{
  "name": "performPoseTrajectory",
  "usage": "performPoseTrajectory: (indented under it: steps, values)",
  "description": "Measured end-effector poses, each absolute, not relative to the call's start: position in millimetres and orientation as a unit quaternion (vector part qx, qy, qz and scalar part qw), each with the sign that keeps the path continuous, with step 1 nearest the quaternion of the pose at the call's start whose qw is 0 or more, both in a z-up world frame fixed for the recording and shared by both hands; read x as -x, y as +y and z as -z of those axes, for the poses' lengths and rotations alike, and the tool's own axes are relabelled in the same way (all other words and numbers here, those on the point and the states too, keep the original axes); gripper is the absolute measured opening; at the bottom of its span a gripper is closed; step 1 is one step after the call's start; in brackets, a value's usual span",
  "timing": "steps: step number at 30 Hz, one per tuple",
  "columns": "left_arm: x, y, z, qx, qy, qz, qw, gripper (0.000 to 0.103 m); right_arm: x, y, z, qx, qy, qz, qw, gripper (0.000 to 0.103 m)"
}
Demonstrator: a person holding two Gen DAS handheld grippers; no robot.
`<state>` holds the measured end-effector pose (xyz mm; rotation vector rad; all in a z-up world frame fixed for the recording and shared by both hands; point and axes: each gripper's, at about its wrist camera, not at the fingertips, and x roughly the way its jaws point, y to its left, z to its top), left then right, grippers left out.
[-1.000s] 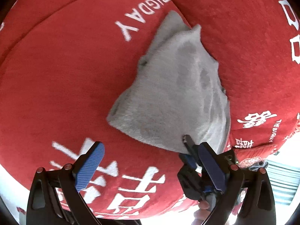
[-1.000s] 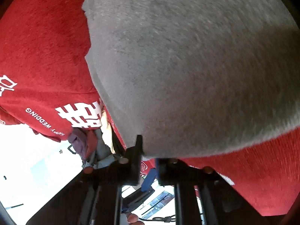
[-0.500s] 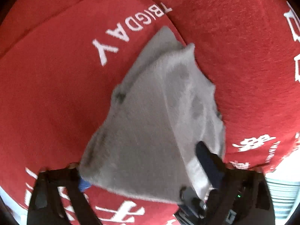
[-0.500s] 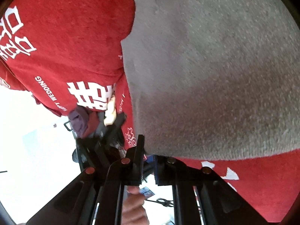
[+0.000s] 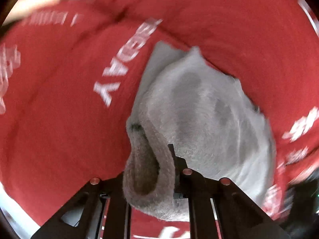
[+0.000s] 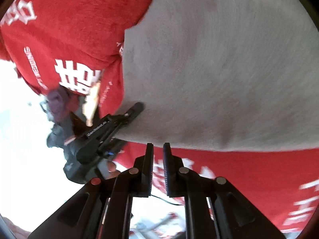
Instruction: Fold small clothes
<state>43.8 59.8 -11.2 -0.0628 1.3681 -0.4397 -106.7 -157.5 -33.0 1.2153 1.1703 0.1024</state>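
A small grey fleece garment lies on a red blanket printed with white letters. My left gripper is closing its jaws onto the near hem, where a rolled tube-like opening bulges over the left finger. One black fingertip shows against the cloth. In the right wrist view the garment is stretched wide. My right gripper pinches its lower edge at the very tips, and its jaws are starting to open. The left gripper grips the garment's lower left corner.
The red blanket drapes over a raised surface and ends at the left in the right wrist view. Beyond it is bright white floor. Purple and dark items sit under the blanket's edge. A person's fingers hold the left gripper.
The left gripper moved onto the garment's near hem and shut on it, bunching the cloth. The right gripper rose and rolled with the garment's edge still at its tips.
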Motion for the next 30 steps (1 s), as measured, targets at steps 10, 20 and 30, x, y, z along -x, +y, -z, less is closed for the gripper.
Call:
performPoseTrajectory:
  steps: [10, 20, 30]
  values:
    - [-3.3, 16.3, -13.3, -0.21, 0.498, 0.289, 0.79, 0.014, 7.2, -195.4, -20.6, -0.386, 0.586, -0.069, 0.709, 0.08]
    - [11.2, 3.6, -20.3, -0.255, 0.449, 0.314, 0.796, 0.014, -132.1, -116.3, -1.8, -0.232, 0.702, -0.152, 0.656, 0.081]
    - [18.2, 0.6, -21.8, -0.257, 0.434, 0.325, 0.8, 0.014, -177.6, -41.4, 45.4, -0.086, 0.78, -0.152, 0.601, 0.082]
